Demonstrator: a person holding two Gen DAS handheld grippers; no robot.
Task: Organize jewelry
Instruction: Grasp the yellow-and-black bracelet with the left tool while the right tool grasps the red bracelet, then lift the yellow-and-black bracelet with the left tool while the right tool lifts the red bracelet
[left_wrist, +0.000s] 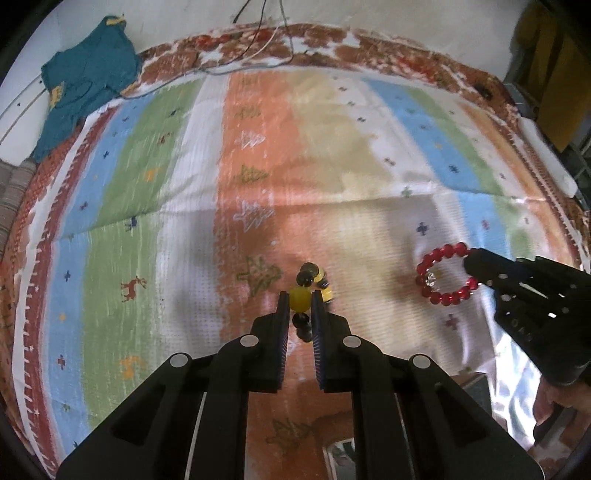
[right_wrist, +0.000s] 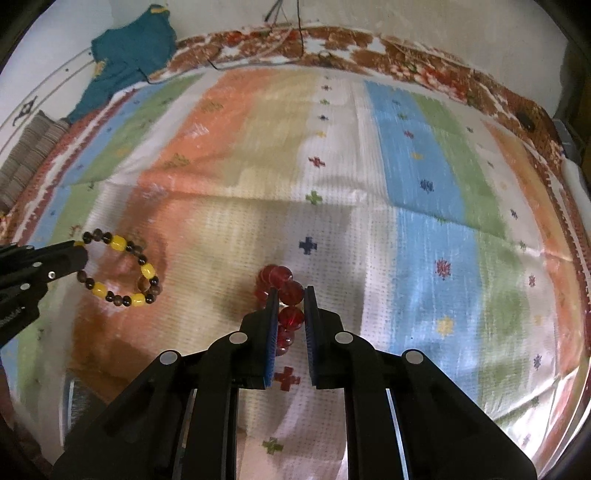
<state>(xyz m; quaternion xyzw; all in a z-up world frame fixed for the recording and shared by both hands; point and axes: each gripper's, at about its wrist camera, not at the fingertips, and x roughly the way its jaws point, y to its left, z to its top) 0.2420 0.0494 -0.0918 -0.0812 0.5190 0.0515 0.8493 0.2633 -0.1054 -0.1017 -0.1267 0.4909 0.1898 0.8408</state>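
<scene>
My left gripper (left_wrist: 300, 298) is shut on a yellow and dark brown bead bracelet (left_wrist: 300, 299), holding it edge-on above the striped cloth (left_wrist: 184, 184). The same bracelet shows as a full ring in the right wrist view (right_wrist: 118, 242), with the left gripper (right_wrist: 79, 253) at its left side. My right gripper (right_wrist: 290, 293) is shut on a red bead bracelet (right_wrist: 290, 290). In the left wrist view the red bracelet (left_wrist: 436, 256) hangs as a ring from the right gripper (left_wrist: 471, 266) at the right.
A teal garment (left_wrist: 85, 77) lies at the cloth's far left corner, beside a grey striped fabric (right_wrist: 26, 155). Thin cables (left_wrist: 258, 44) run over the cloth's far patterned border. A shiny reflective object (left_wrist: 343, 454) shows at the near edge.
</scene>
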